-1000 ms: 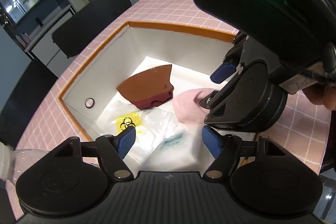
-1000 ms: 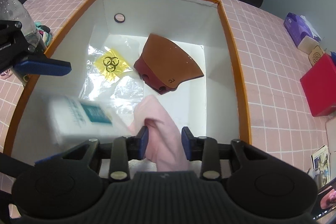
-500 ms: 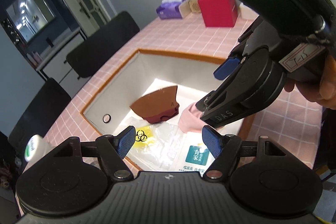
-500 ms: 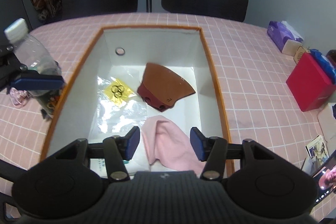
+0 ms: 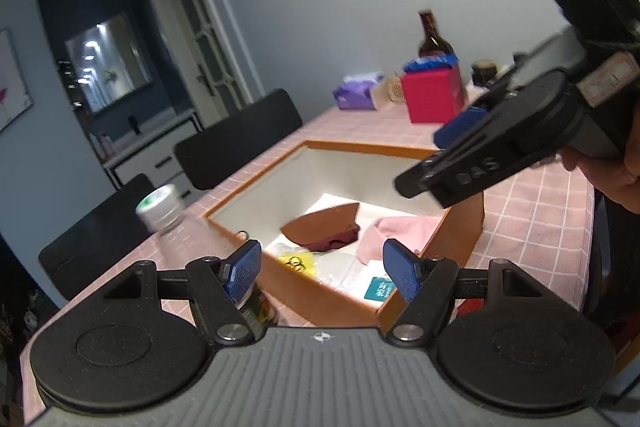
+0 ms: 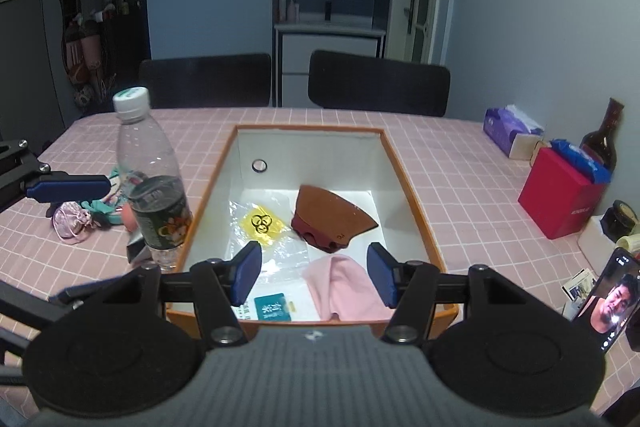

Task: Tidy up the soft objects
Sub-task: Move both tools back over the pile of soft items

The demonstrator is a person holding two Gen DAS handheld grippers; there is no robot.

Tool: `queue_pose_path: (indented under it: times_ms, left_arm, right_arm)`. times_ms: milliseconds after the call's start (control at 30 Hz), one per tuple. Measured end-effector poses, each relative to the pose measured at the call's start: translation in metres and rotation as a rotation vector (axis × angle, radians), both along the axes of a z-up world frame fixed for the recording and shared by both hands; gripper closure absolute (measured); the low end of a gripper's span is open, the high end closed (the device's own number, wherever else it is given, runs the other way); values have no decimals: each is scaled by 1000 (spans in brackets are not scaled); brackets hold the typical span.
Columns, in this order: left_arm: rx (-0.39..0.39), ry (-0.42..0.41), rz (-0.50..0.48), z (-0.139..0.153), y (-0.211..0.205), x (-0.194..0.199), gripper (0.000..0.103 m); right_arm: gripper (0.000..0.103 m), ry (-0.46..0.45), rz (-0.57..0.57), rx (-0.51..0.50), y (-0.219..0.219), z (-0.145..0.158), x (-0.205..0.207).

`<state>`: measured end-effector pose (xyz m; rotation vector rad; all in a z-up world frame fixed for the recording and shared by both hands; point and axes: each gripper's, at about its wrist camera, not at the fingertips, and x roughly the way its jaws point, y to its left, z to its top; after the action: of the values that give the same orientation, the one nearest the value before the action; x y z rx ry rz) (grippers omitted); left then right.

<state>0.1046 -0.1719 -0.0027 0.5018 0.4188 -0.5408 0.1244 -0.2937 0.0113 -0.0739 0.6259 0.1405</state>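
You are holding both grippers above the near end of the orange-rimmed box [image 6: 408, 187], and nothing is in either one: the right gripper [image 6: 314, 273] is showing its blue pads wide apart, and the left gripper [image 5: 322, 273] is likewise spread and empty. Judging from the loose pile on the left of the table, the step in hand looks like fetching the next soft thing, so swing the left gripper over there, since it is the nearer one.

Largest first. The box is rigid, with smooth white walls and a flat floor, so anything dropped in will be landing and staying. The pink checked tablecloth [image 6: 472, 195] is lying flat and could be dragging if you scrape it. The pink cloth [image 6: 344, 283] is sitting crumpled in the near right of the box, floppy and foldable. Far of it, the brown curved leather piece [image 6: 332, 215] is stiffer. The clear plastic bag [image 6: 260, 227], with its yellow patch, is slick and crinkly on the left of the floor.

Outside, the water bottle [image 6: 144, 155] and the can [image 6: 162, 215] are standing between you and the pile, so approach from above. The satin pouch [image 6: 70, 223] is small, gathered and slippery; pinch it at its bunched neck. The teal tangle [image 6: 102, 207] beside it is too jumbled to identify.
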Motion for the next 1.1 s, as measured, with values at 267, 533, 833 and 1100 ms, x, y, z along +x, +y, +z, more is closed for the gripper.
queue_pose_path:
  times_ms: [267,533,833,1100]
  left_arm:
    - [-125,-42,99,-17,48,-29,21]
    - [-253,-37,210,-37,96,-50,21]
    - [-263,-48,386,-74,151,-60,22]
    - [-257,-46,508,-89,205,-55,22]
  right_arm:
    - [36,-76,4,29,26,-21,-45]
    - [36,-43,26,114,56,-66,-69]
    - [35,13,136,148,105,-92,-65]
    - [34,27,237,107,162,-101,-36]
